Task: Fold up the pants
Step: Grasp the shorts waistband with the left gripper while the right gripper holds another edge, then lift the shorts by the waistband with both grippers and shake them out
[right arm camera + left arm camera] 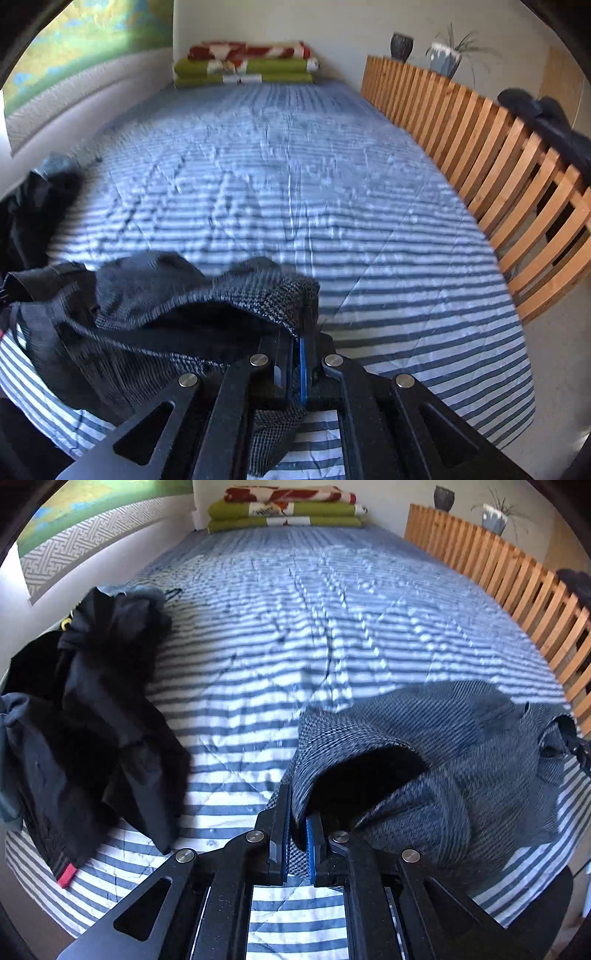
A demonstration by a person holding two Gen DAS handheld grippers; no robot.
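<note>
A: Item one, largest. What was logged?

B: Bed [277, 635], striped blue-and-white quilt, filling both views from 6 to 12 o'clock. Wooden slatted rail [517, 587] along the 2 o'clock side. Folded blankets [284, 511], green and red, stacked at 12 o'clock against the far wall.

A: Item two?

B: Dark garment heap [99, 716], black, unsorted, at 9 o'clock in the left wrist view, with a red tab showing at its near end. Not engaged by either tool.

A: Item three, the task piece?

B: Pants [424, 738], grey woven cloth, bunched at 4 o'clock in the left wrist view and at 8 o'clock in the right wrist view [155, 317]. An opening gaped dark, waistband or leg end, could not tell which. They lay at the near end of the bed, partly raised, well short of flat.

A: Item four, the tools?

B: Left gripper [298, 834], fingers drawn narrow, pinching the grey hem at one side of the opening. Right gripper [297, 365], fingers narrow likewise, clamped on the cloth edge opposite.

A: Progress entry?

B: Judged early. Both edges were secured; no fold or crease showed. Spreading the pants flat, laying leg on leg and folding lengthwise all appeared outstanding.
</note>
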